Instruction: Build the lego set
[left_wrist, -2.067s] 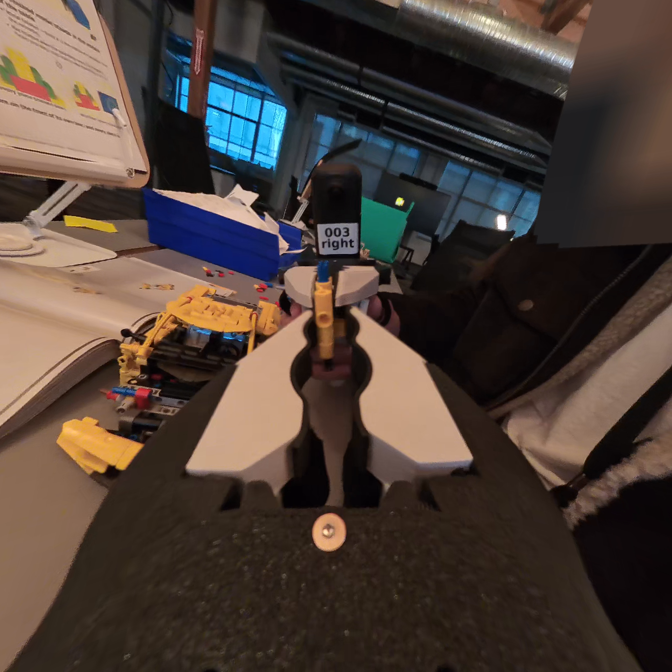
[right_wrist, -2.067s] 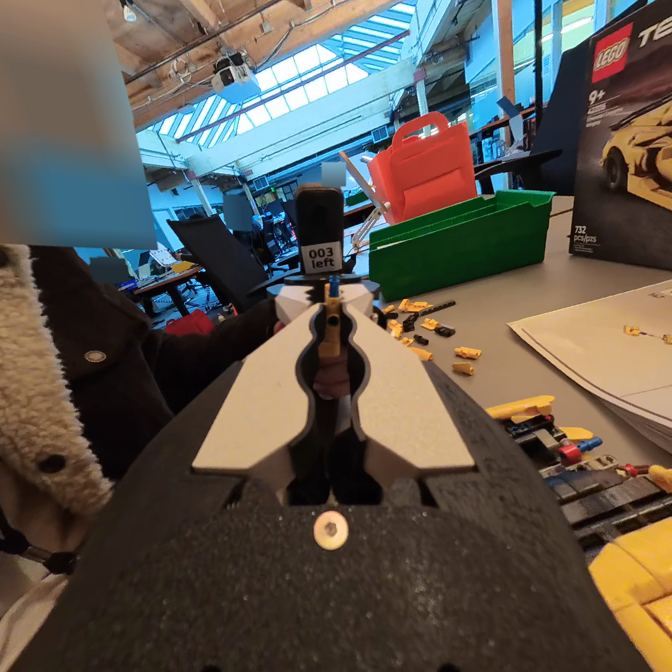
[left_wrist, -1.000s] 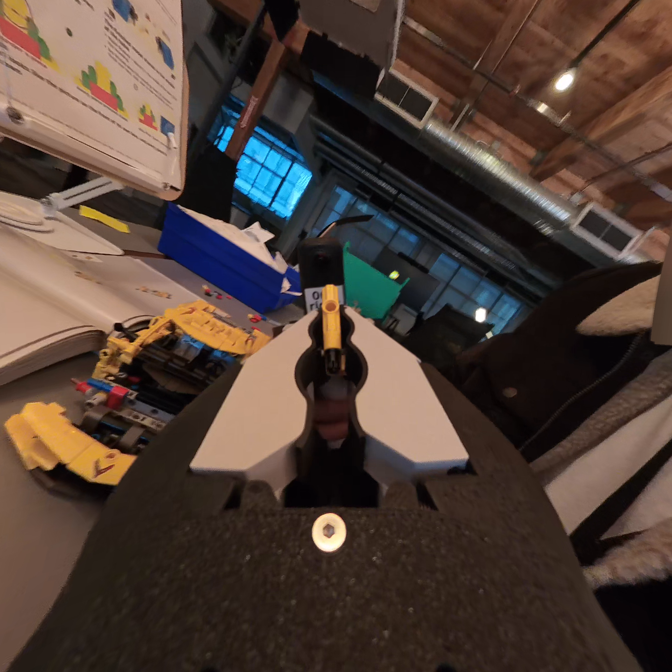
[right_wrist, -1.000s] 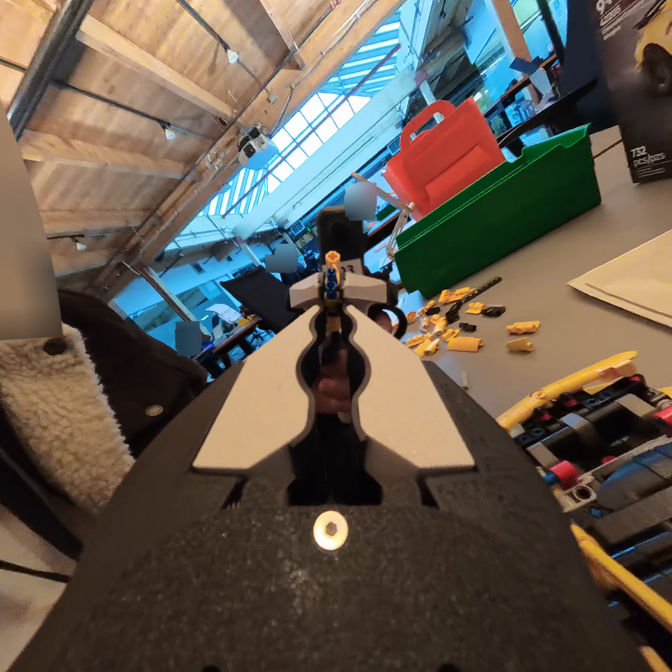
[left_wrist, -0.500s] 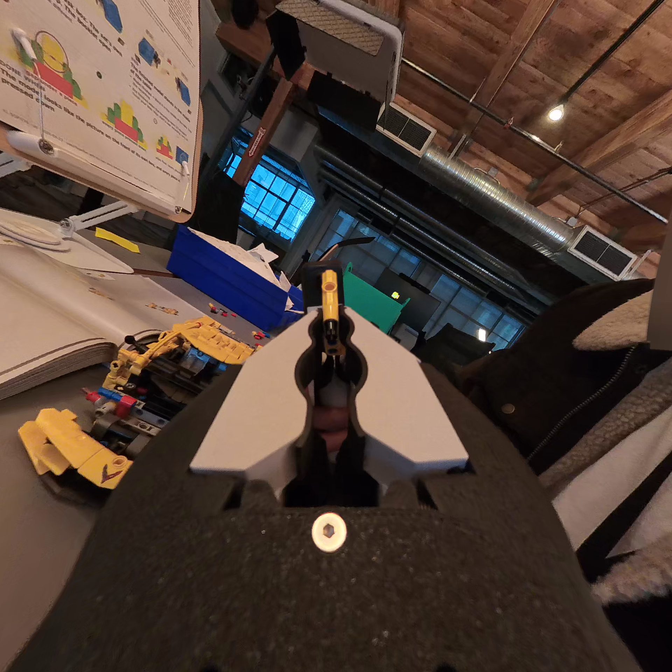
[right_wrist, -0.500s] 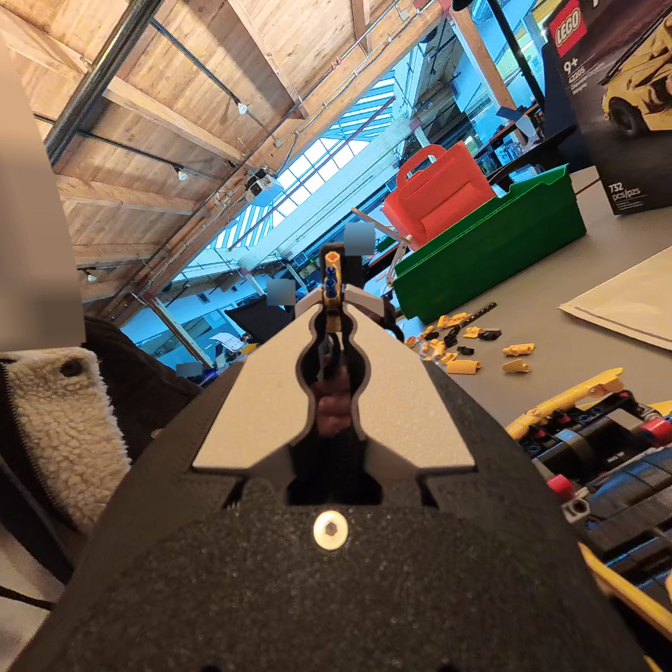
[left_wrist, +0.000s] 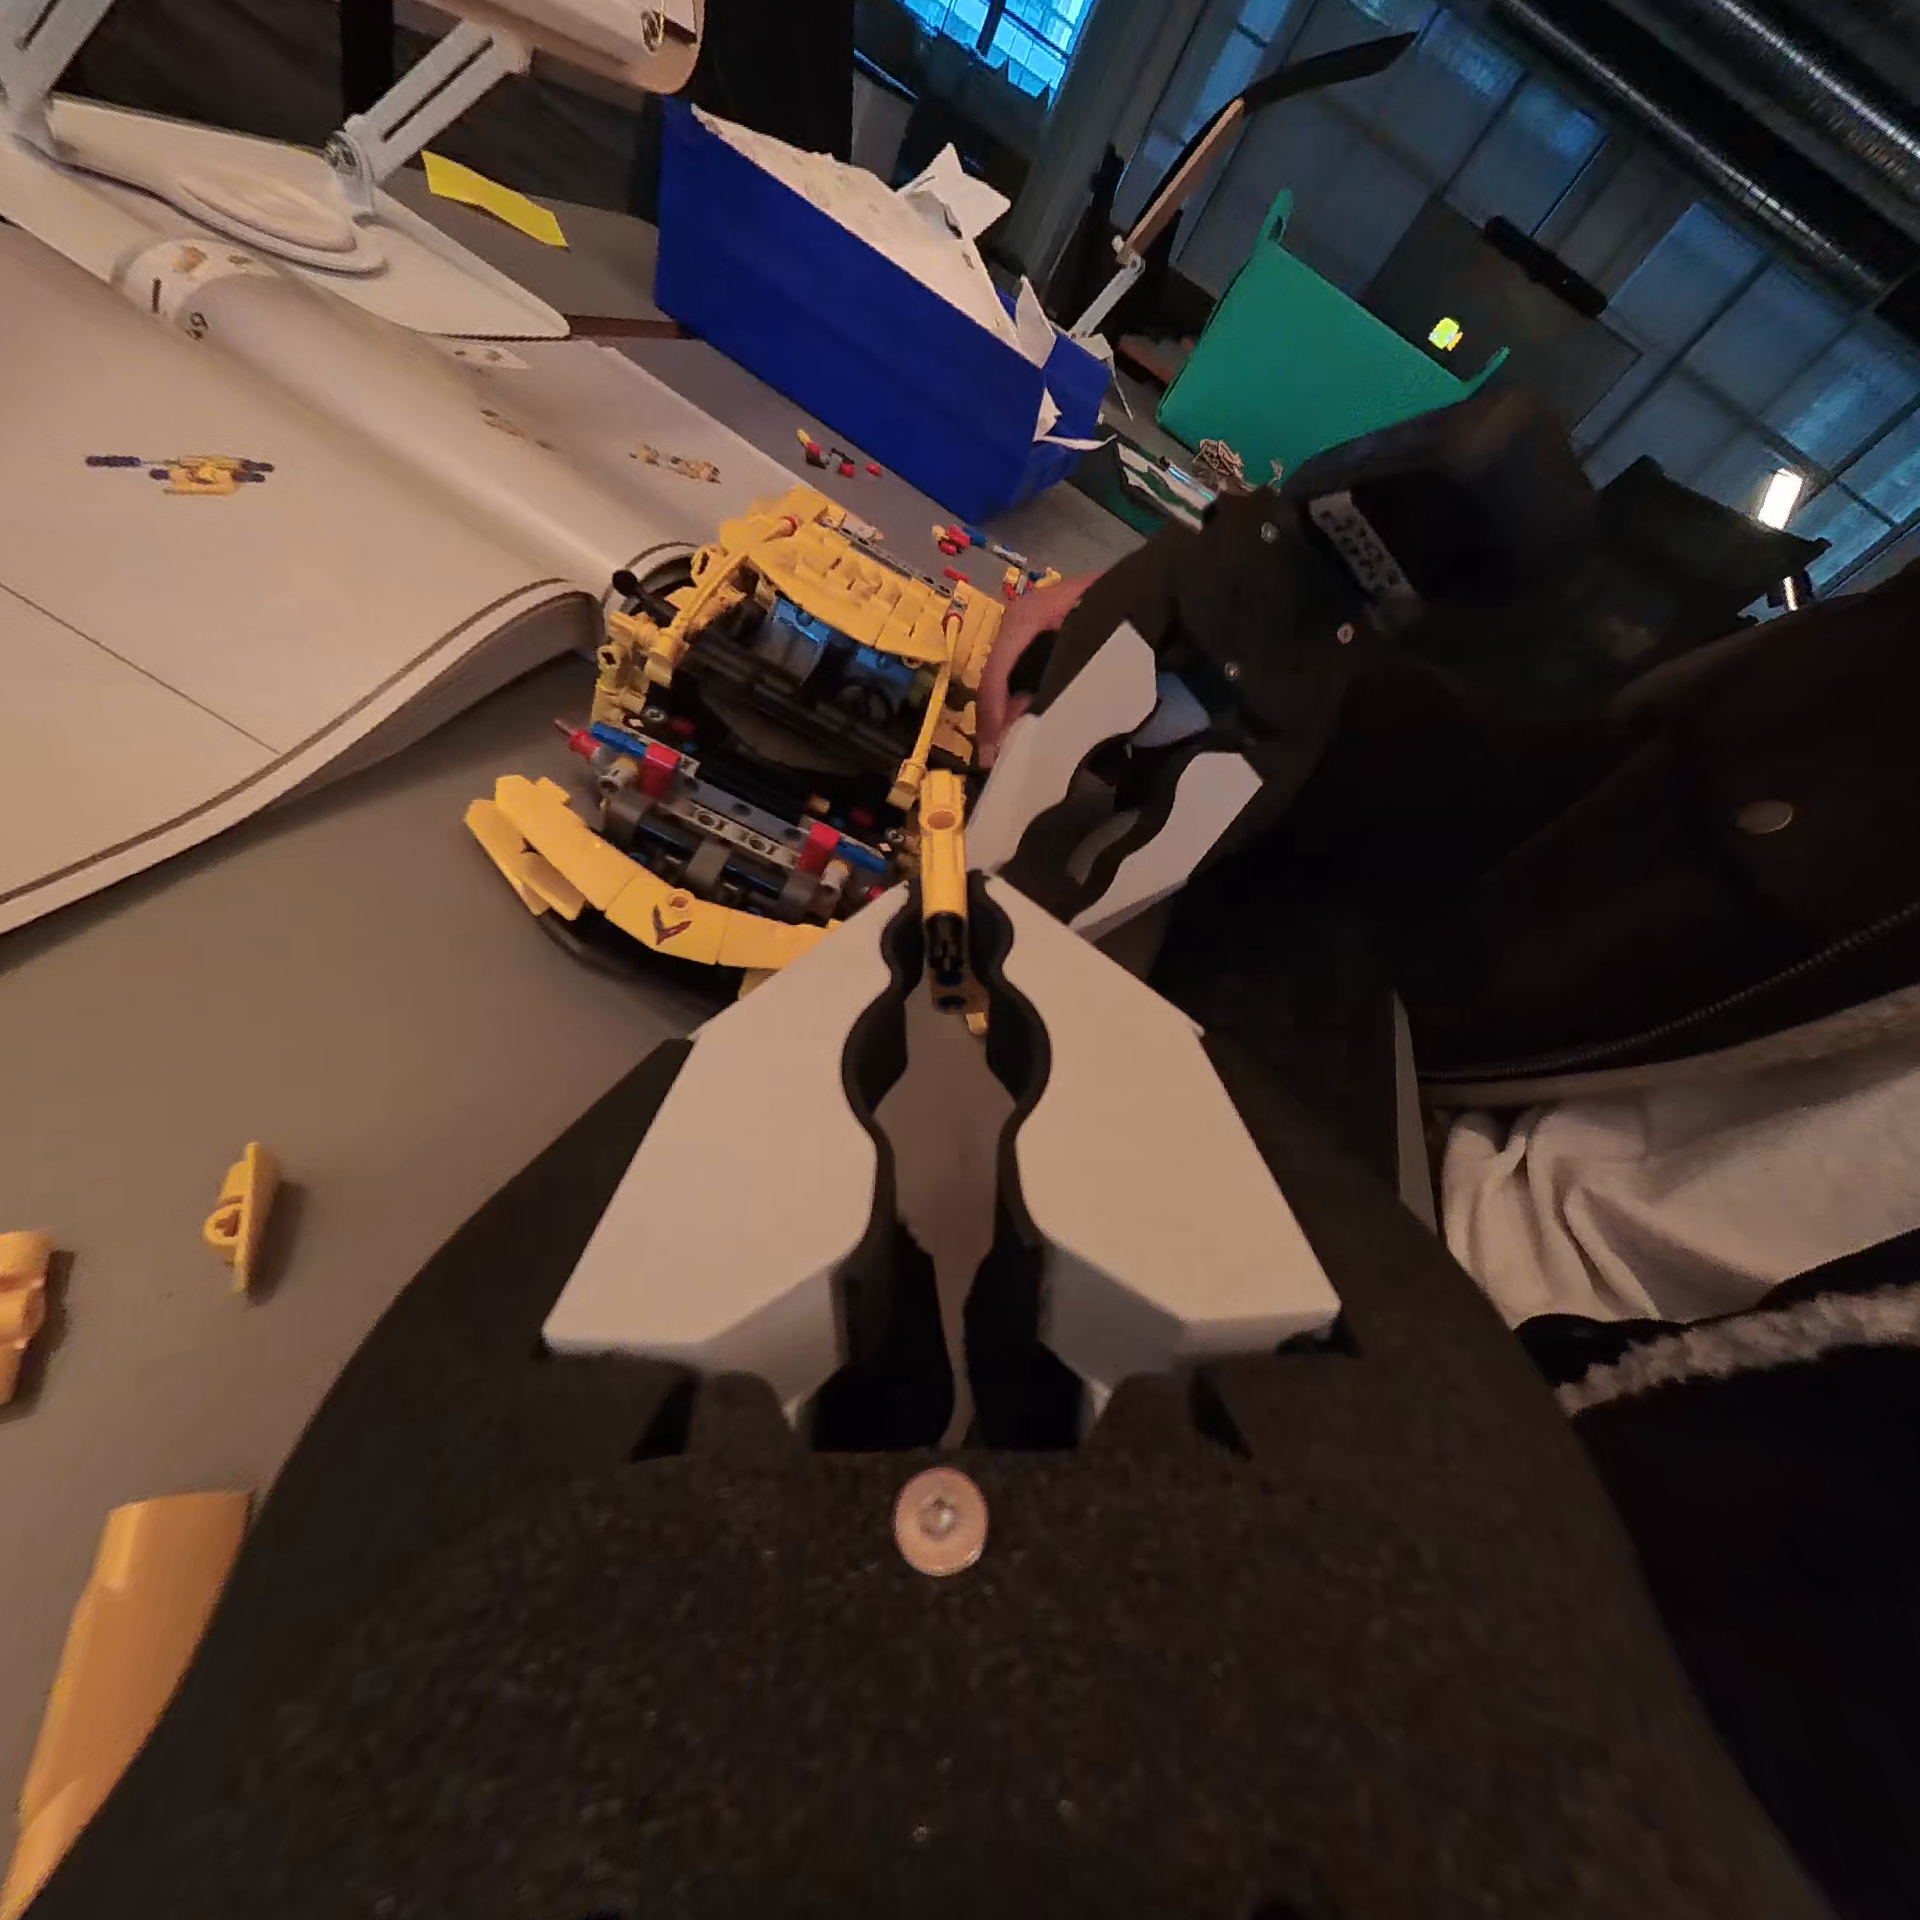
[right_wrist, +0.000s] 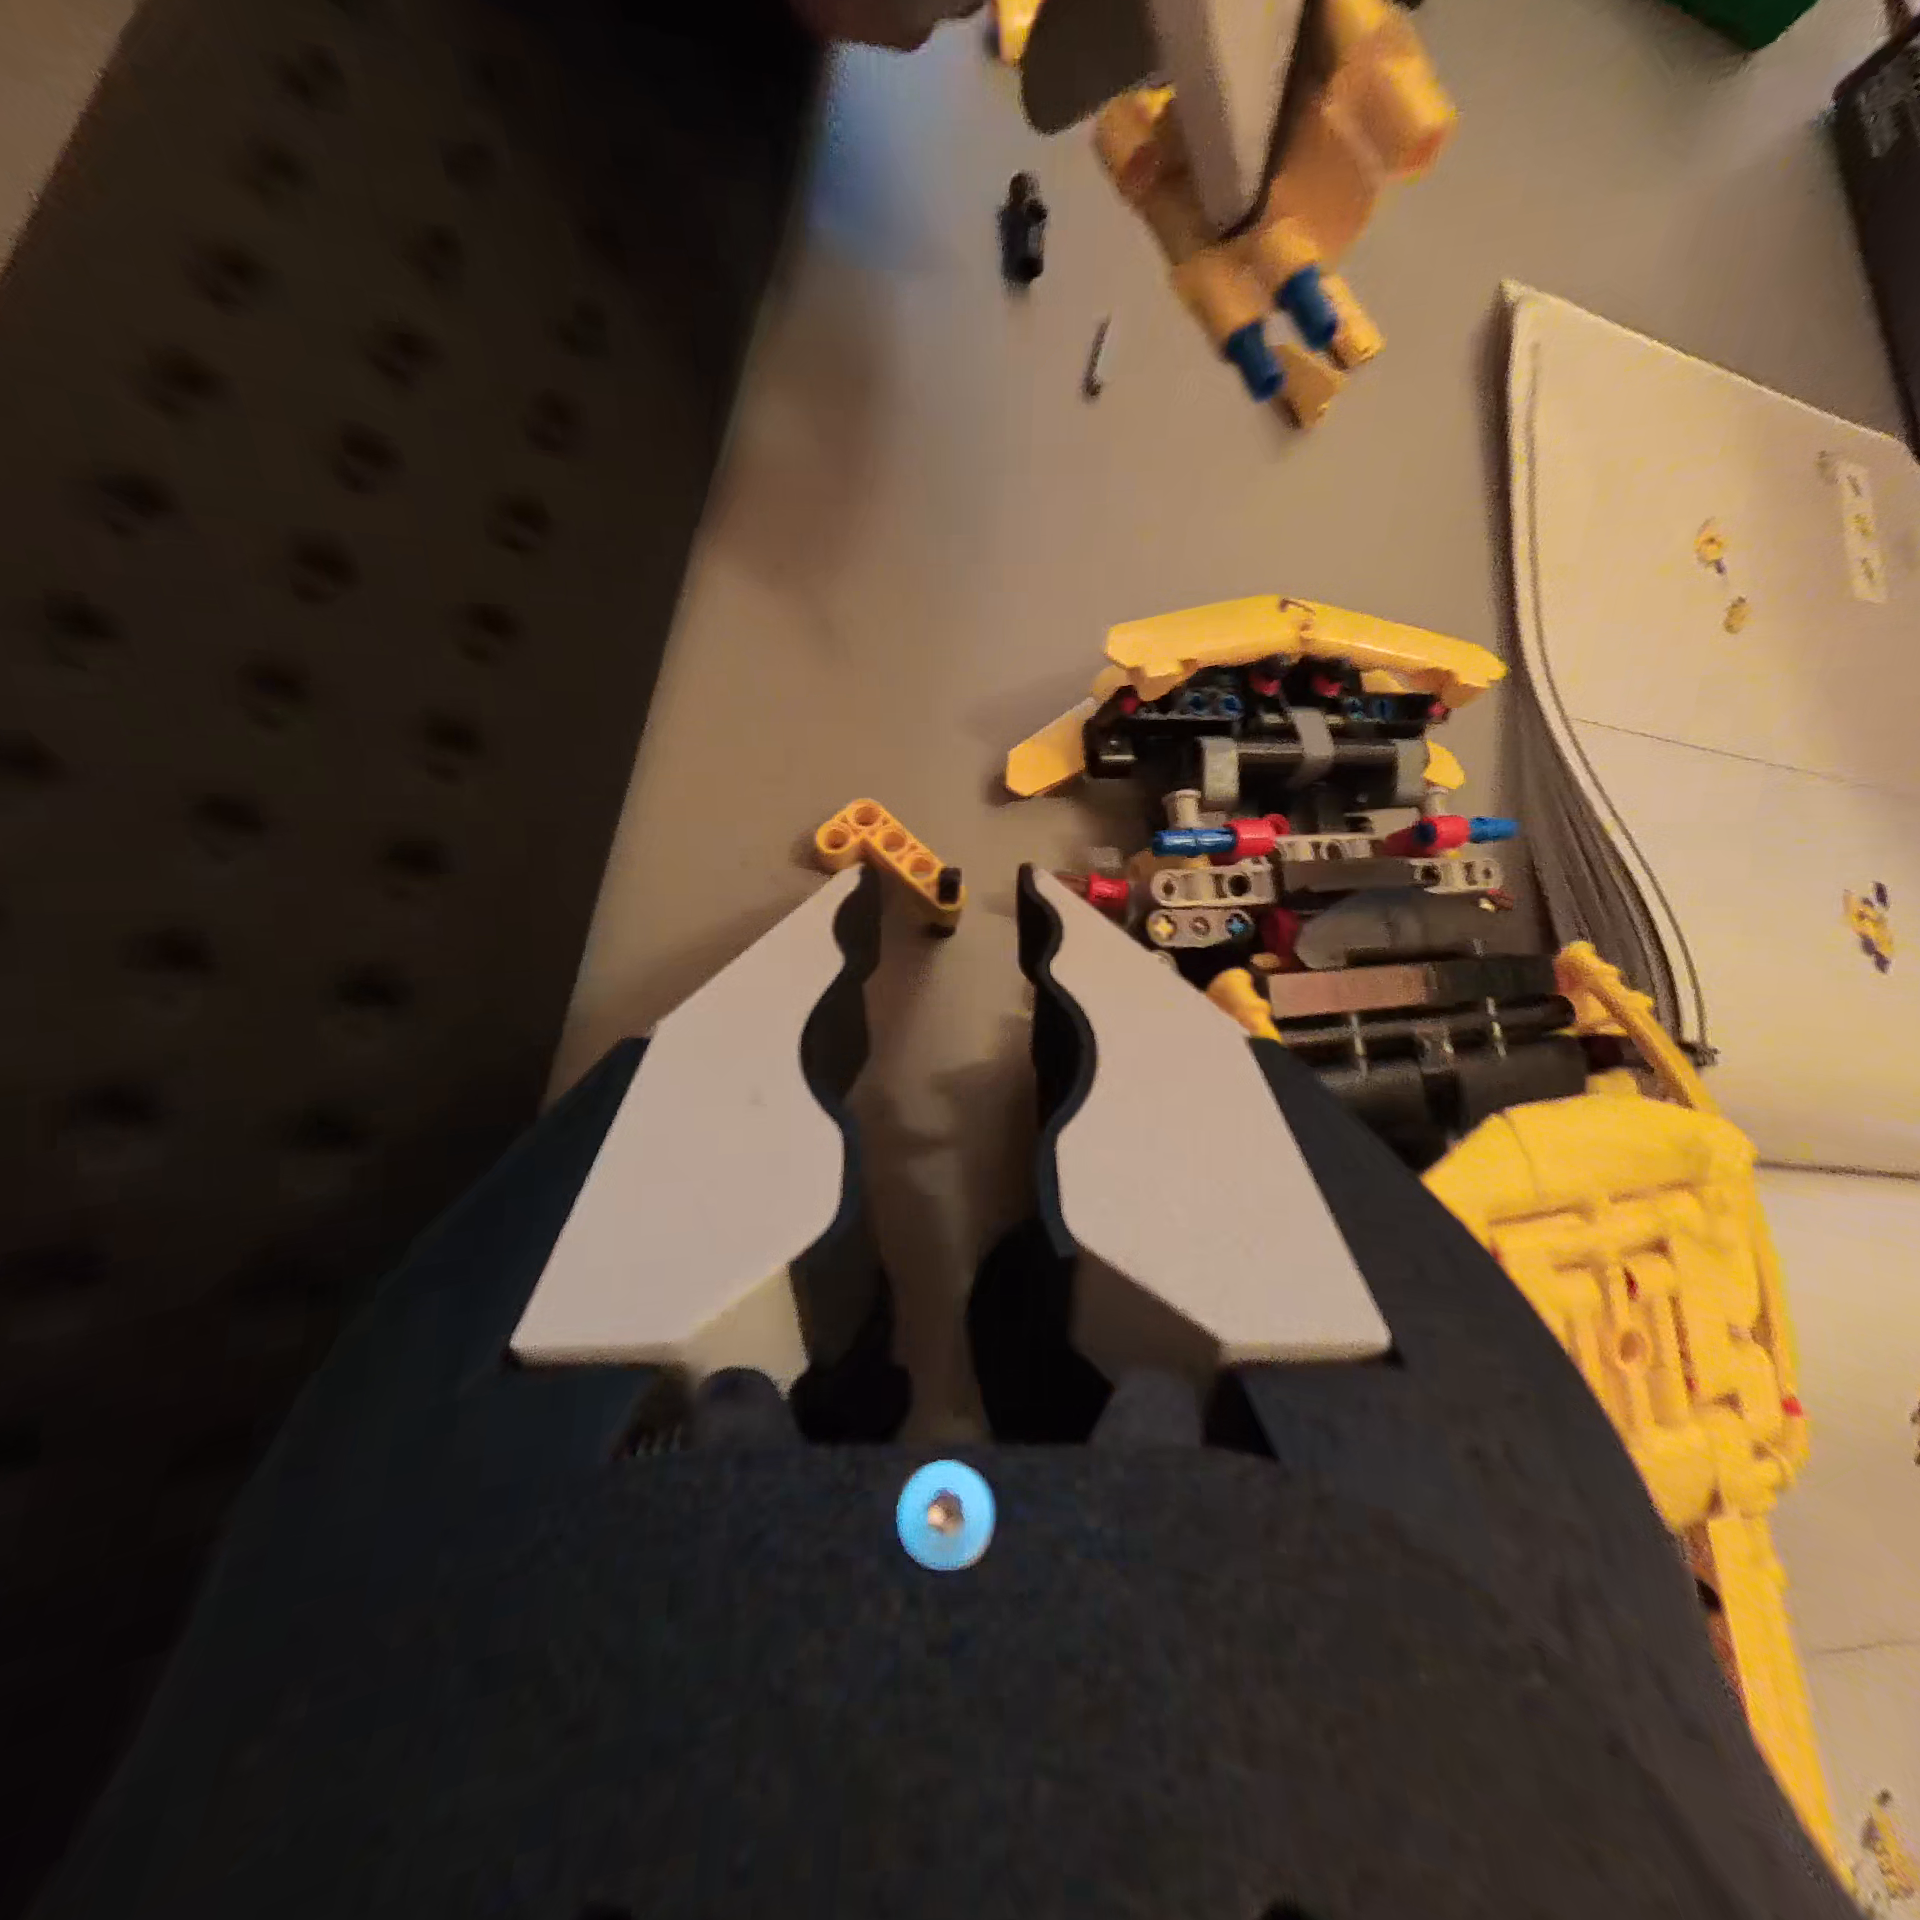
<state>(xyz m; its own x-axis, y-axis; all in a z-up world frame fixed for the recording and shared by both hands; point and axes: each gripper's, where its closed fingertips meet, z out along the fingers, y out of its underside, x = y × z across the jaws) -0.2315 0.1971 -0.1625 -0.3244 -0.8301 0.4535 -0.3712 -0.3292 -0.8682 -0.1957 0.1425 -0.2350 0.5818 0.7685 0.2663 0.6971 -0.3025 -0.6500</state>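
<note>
Lego car (left_wrist: 790, 727), half built in yellow and black, sits at the centre of the left wrist view on the grey desk (left_wrist: 312, 1039), beside the open instruction book (left_wrist: 260, 582), probably kept close for checking steps. The left claw (left_wrist: 948, 914) is clamped on a yellow beam piece (left_wrist: 943, 862), held out toward the car as if ready for fitting. The right claw (right_wrist: 940, 894) stands open and empty, pointing down; just past its tips at frame centre lies a small yellow angled beam (right_wrist: 888, 847), likely its next pick. Loose yellow parts (left_wrist: 244, 1216) lie at lower left.
</note>
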